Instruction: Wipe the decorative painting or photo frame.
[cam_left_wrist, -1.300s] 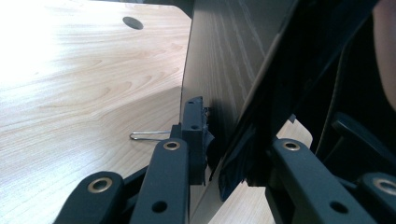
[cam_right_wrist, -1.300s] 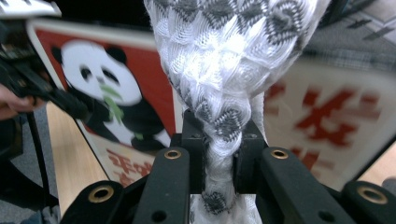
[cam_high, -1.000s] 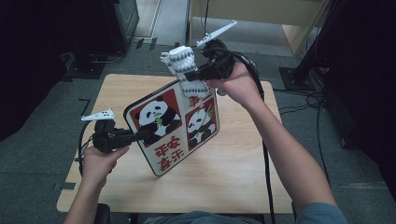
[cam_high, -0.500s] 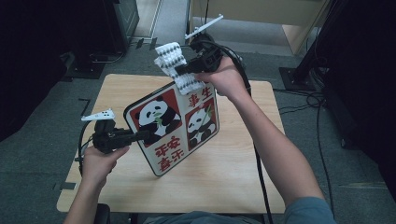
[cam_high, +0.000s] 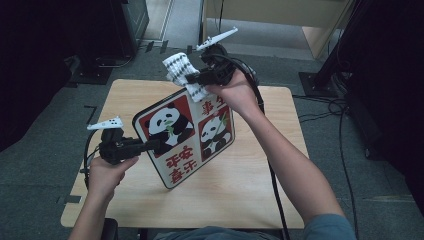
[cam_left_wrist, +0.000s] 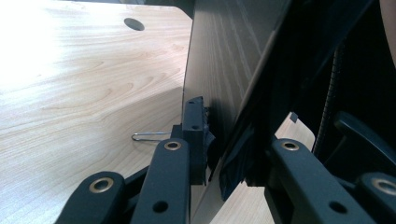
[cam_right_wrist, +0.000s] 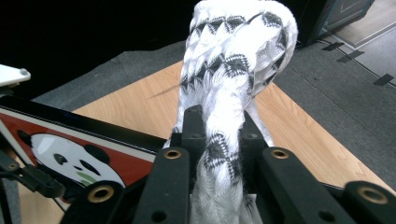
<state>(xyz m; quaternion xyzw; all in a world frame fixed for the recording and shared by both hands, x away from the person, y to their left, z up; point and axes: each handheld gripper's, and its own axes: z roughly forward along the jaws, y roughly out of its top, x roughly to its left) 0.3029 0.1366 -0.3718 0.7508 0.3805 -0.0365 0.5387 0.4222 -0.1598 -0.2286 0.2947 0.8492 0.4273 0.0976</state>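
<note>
A square sign board (cam_high: 185, 135) with red panda pictures stands tilted over the wooden table (cam_high: 250, 200). My left gripper (cam_high: 152, 145) is shut on its left edge; in the left gripper view the board's thin edge (cam_left_wrist: 224, 60) runs up between the jaws of the left gripper (cam_left_wrist: 229, 154). My right gripper (cam_high: 192, 78) hovers at the board's far top corner, shut on a white cloth (cam_high: 180, 67) with a black pattern. In the right gripper view the cloth (cam_right_wrist: 238, 51) bulges up out of the right gripper (cam_right_wrist: 219, 135), with the board (cam_right_wrist: 70, 144) at lower left.
A thin wire piece (cam_left_wrist: 149, 136) lies on the table behind the board, and a round hole (cam_left_wrist: 134, 24) sits near the table's far edge. Cables (cam_high: 345, 115) trail over the grey floor at the right. Dark equipment (cam_high: 100, 30) stands past the table's far left.
My right gripper has risen and shifted left with the cloth, away from the board's top edge. The left gripper and the board have stayed put.
</note>
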